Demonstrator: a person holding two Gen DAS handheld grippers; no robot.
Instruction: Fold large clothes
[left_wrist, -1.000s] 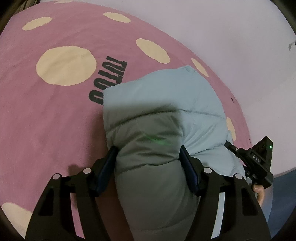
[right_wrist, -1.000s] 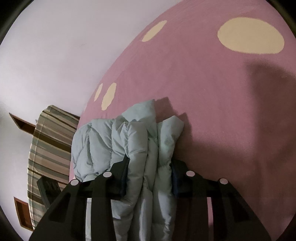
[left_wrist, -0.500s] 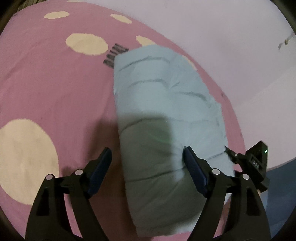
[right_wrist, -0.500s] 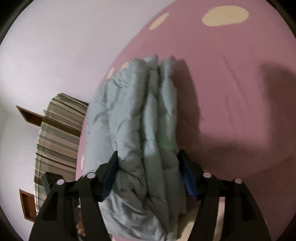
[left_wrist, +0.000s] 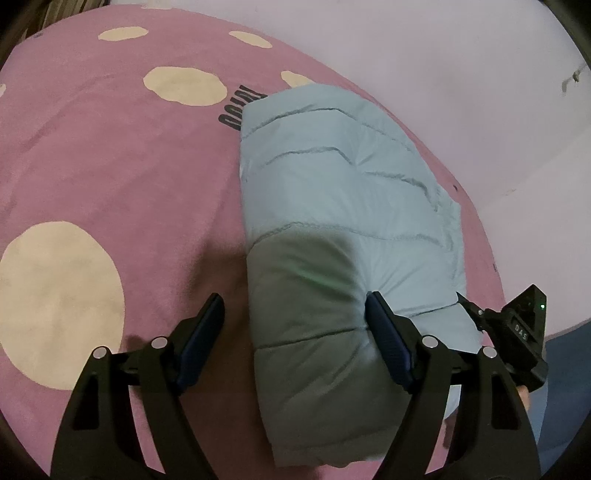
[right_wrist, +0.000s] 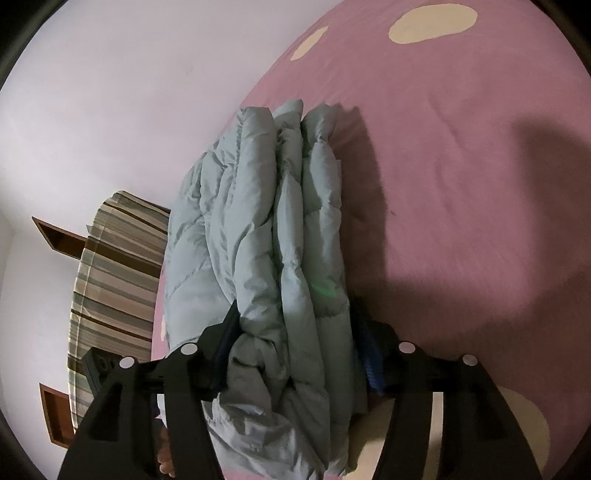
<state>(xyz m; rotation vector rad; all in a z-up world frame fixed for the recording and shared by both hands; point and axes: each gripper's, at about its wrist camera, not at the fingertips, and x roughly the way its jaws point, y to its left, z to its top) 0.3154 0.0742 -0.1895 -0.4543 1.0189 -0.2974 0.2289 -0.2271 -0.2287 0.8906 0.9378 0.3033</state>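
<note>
Left wrist view shows the left gripper (left_wrist: 295, 334) spread wide astride the folded jacket (left_wrist: 343, 206) on the pink rug (left_wrist: 110, 155), while the right gripper (right_wrist: 295, 350) clamps its layered edge near a white wall (right_wrist: 110, 92).

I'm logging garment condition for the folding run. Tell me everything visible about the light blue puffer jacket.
The puffer jacket is pale blue, quilted in stitched, padded-looking channels, with a smooth, slightly shiny shell. It is folded into a thick, layered bundle lying on the pink spotted rug. The right gripper clamps the stacked layers at one end. The left gripper straddles the other end, jaws spread, one pad against its side.
</note>
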